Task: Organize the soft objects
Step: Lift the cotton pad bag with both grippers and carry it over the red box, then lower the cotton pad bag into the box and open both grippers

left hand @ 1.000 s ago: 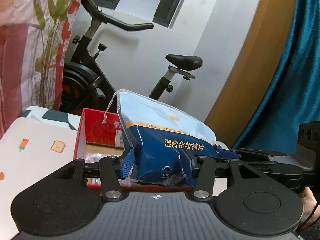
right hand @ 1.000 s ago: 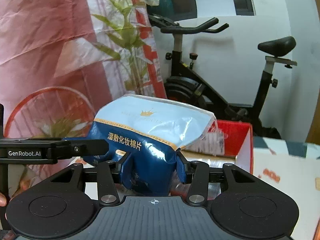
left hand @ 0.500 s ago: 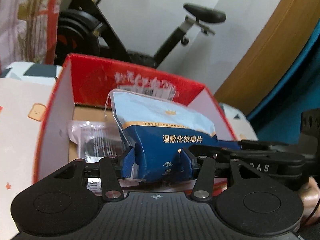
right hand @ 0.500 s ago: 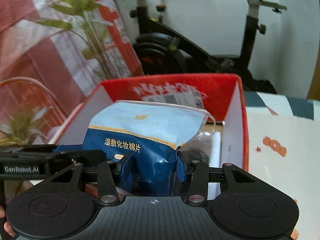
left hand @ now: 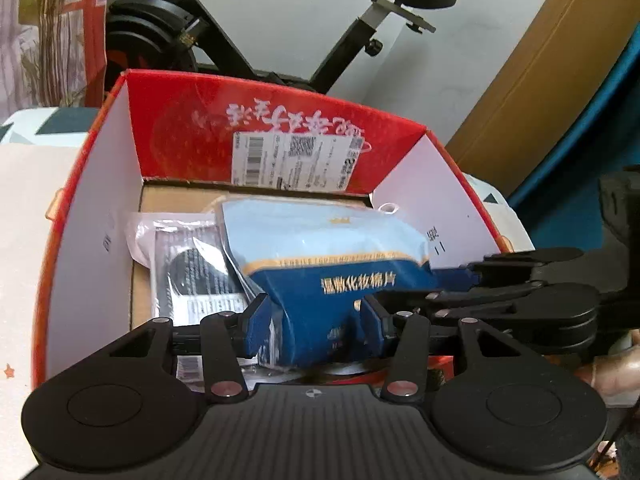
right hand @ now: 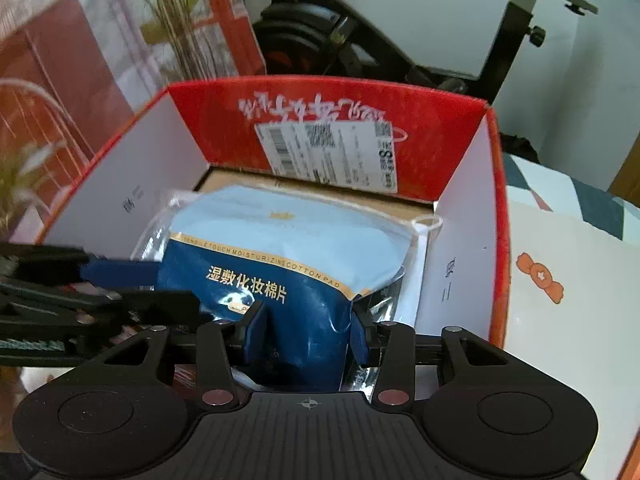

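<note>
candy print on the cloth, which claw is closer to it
Right. The right claw grips the pouch left of the candy print; the left claw grips it farther left.

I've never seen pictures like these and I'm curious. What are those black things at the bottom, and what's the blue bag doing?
No robot here: a person holds a grabbing tool, called a gripper, in each hand. Each tool has a camera looking out along its two fingers, so the black shape at the bottom of each picture is the tool itself. One picture comes from the left gripper, the other from the right gripper. Both pinch the bottom of the same blue bag of cotton pads, and the right one's fingers are closing a bit more. The bag is being lowered into a red cardboard box. A clear packet with something dark inside already lies in the box. Behind stands an exercise bike.
</note>
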Tool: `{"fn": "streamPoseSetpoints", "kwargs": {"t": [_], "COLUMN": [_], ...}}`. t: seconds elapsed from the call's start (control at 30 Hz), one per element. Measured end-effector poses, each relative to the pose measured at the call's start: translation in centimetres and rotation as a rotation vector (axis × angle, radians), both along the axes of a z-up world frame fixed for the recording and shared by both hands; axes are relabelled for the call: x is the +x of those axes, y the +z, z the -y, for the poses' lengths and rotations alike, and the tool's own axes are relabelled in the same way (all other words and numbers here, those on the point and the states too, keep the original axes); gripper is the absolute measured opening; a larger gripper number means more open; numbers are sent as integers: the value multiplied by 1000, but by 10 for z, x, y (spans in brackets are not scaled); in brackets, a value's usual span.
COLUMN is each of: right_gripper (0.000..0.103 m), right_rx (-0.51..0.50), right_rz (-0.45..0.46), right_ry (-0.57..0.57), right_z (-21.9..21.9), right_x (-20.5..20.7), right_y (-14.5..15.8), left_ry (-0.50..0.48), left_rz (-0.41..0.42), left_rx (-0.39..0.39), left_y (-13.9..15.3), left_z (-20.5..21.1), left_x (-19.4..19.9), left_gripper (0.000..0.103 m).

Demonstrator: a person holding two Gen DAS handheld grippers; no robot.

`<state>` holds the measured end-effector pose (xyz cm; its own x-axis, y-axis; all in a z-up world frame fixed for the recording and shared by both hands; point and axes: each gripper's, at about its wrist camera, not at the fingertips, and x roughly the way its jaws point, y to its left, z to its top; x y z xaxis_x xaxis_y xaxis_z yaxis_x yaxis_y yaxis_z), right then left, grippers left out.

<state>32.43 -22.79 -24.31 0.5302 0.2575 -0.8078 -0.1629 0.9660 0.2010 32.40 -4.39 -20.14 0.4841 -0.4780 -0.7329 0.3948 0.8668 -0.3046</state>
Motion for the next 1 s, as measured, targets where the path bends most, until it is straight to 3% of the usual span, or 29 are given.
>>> {"fn": "streamPoseSetpoints", "kwargs": {"t": [0.23,0.43,0.6,0.73,0.8,0.87,1.0], "right_gripper": [40,40,50,72,87,99,103], "right_rx": [19,22,-9,5,6,21,-15], "right_rz": [-116,-138,-76,29,87,122,193], "right_ry": [8,-19,-47,-52,-59,-71,-63], "right_z": [-1,-2,-6,-5,-3,-1,-3], "right_x": [14,16,6,-11,-20,-30,-53], "right_y": [-10,-12,3,21,31,38,52], "left_ry": [47,75,82,92,101,115,130], "left_rz": [69,84,123,172,191,209,267], "left_rx": [30,64,78,91,93,103,125], "left_y": [16,19,28,39,45,50,58], "left_z": [-3,-8,-17,-21,-23,-26,-32], "left_x": [3,0,-8,-19,-25,-33,-54], "left_gripper": [52,52,52,54,61,80,93]}}
